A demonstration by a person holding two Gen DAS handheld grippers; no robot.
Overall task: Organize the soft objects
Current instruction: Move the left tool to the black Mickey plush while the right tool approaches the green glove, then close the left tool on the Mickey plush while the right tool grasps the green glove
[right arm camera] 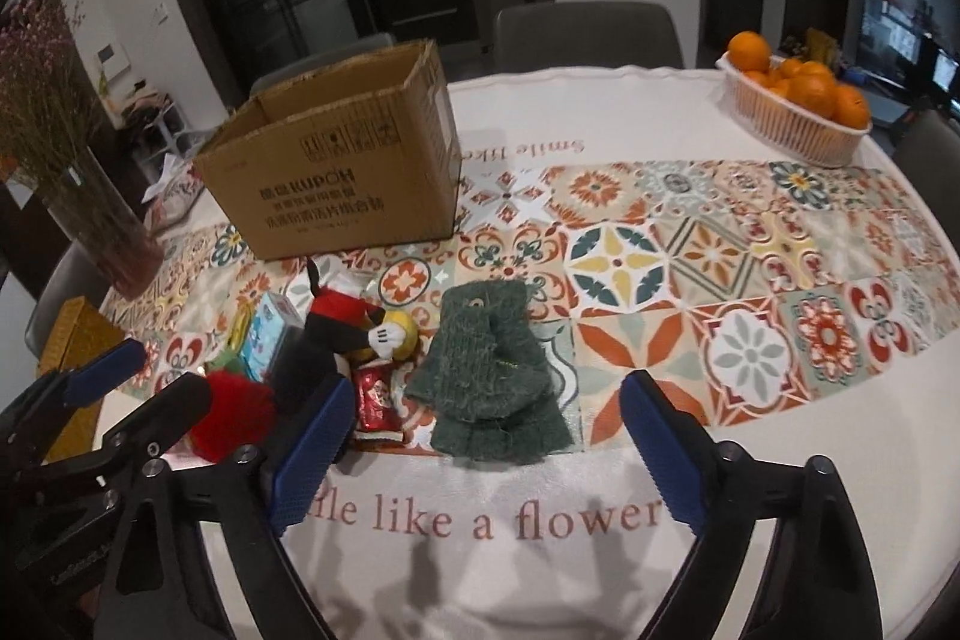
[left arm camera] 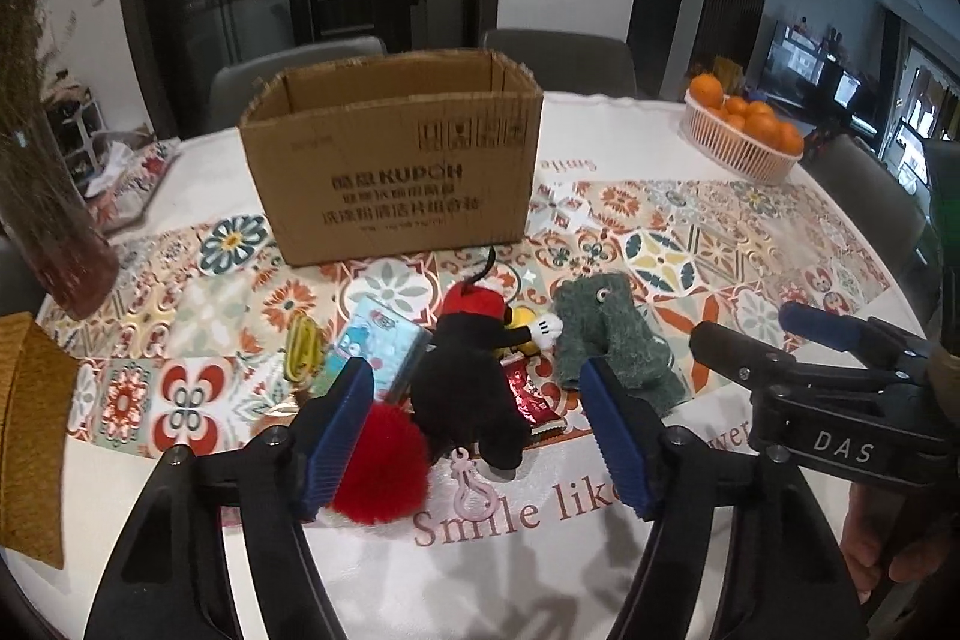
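Observation:
A black and red mouse plush (left arm camera: 468, 376) (right arm camera: 336, 334) lies on the patterned table runner, with a red pompom (left arm camera: 381, 460) (right arm camera: 231, 412) beside it and green knitted gloves (left arm camera: 606, 334) (right arm camera: 489, 376) to its right. An open cardboard box (left arm camera: 390, 160) (right arm camera: 336, 160) stands behind them. My left gripper (left arm camera: 480, 442) is open, its fingers on either side of the plush, just in front of it. My right gripper (right arm camera: 486, 451) is open, in front of the gloves, empty. The right gripper also shows at the right edge of the left wrist view (left arm camera: 750, 334).
A blue card pack (left arm camera: 381, 346), a yellow item (left arm camera: 303, 349) and a red wrapper (left arm camera: 531, 394) lie among the soft things. A basket of oranges (left arm camera: 741, 130) (right arm camera: 798, 100) sits far right. A vase of dried flowers (left arm camera: 54, 232) (right arm camera: 90, 220) stands at the left. Chairs surround the table.

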